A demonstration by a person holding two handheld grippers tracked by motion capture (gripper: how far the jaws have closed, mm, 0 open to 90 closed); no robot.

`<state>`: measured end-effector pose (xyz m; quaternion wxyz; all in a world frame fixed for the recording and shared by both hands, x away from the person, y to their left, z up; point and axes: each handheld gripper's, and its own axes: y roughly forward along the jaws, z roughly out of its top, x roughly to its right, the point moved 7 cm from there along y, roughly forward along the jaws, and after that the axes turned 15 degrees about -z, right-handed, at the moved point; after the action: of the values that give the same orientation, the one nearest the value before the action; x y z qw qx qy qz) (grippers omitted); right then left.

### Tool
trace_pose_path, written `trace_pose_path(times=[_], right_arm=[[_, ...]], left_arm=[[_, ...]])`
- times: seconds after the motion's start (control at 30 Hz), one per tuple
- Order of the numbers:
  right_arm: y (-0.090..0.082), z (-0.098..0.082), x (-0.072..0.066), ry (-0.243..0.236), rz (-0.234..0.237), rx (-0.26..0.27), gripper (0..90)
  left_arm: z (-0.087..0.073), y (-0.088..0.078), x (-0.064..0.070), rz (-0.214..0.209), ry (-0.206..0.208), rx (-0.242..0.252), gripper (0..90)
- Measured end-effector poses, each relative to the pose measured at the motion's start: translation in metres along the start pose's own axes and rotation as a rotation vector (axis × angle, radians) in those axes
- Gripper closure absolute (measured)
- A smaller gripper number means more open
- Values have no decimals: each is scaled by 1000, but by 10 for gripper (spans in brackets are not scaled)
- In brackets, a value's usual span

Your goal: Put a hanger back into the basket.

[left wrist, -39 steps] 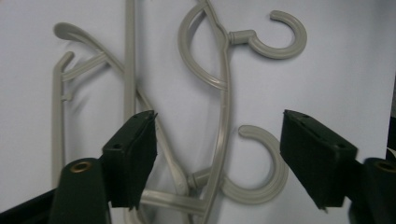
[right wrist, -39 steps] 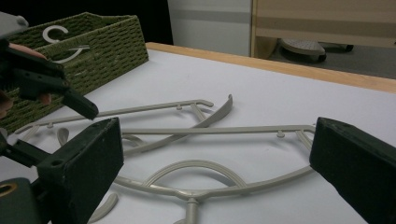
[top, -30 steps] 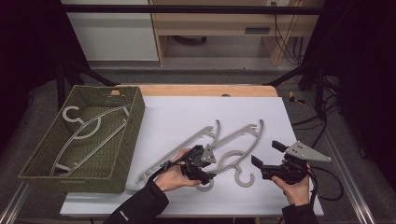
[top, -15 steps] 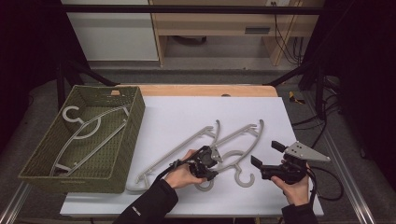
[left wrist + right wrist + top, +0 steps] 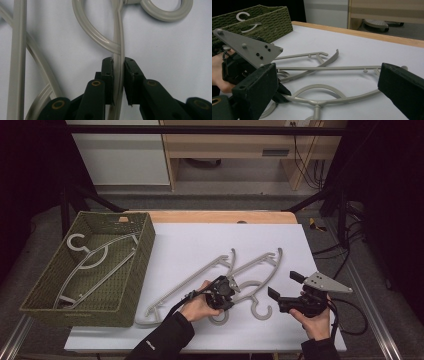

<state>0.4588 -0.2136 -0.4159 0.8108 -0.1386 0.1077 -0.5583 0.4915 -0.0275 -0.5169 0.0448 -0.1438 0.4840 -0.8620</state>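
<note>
White desk with wooden far edge, dark room around, green woven basket at its left edge. Pale grey plastic hanger flat near the front edge. Left tongs, just closing, clamped on its thin bar, seen close up in left gripper view. Right tongs released, near the front right corner.

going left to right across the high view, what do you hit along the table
green woven basket with a hanger inside it → left gripper, shut on a grey hanger lying on the white tabletop → right gripper, its jaws open
</note>
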Motion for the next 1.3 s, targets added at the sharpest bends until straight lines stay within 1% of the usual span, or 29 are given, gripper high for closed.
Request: trace_pose_path(times=[0.03, 0.17, 0.23, 0.3, 0.37, 0.43, 0.53, 0.57, 0.6, 0.63, 0.7, 0.73, 0.77, 0.9, 0.97, 1.03, 1.17, 1.2, 1.3], right_arm=[[0, 0, 0, 0, 0, 1, 31], [0, 0, 0, 3, -2, 0, 31], [0, 0, 0, 3, -2, 0, 31], [0, 0, 1, 5, 1, -1, 31], [0, 0, 1, 5, -2, -1, 31], [0, 0, 1, 5, -1, -1, 31], [0, 0, 1, 5, -3, -1, 31], [0, -1, 2, 6, -4, -3, 32], [-1, -1, 2, 5, -5, -2, 32], [-1, 0, 2, 4, -6, -1, 32], [-2, 0, 3, 6, -3, 2, 33], [-2, 0, 4, 9, -5, 3, 34], [-3, 1, 4, 6, -7, 4, 35], [-4, 1, 6, 9, -6, 6, 38], [-4, 1, 7, 11, -8, 7, 39], [-4, 0, 7, 15, -6, 6, 39], [-4, 0, 8, 15, -6, 3, 39], [-4, 0, 9, 13, -10, 3, 39], [-4, -1, 10, 17, -14, 5, 37]], left_arm=[[0, 0, 0, -1, -5, -2, 788], [1, 0, 0, 2, -5, -15, 795], [2, 1, 3, -6, -1, -16, 803], [3, 1, 4, 7, 1, -17, 809], [3, 1, 5, 8, 1, -17, 811], [3, 0, 6, 13, 2, -7, 812], [5, -6, 7, 18, 6, 28, 813], [6, -9, 8, 17, 2, 41, 813], [6, -12, 8, 17, 1, 49, 814], [5, -16, 7, 20, 6, 45, 813], [5, -24, 6, 34, 8, 64, 814], [5, -29, 6, 40, 6, 80, 814], [5, -34, 7, 42, 1, 110, 814], [4, -54, 7, 57, 1, 151, 815], [3, -64, 7, 65, 6, 157, 815], [2, -74, 6, 77, 2, 170, 815], [-1, -95, 7, 77, -7, 211, 815], [-2, -100, 7, 82, -2, 218, 815], [-8, -117, 7, 95, -9, 223, 814]])
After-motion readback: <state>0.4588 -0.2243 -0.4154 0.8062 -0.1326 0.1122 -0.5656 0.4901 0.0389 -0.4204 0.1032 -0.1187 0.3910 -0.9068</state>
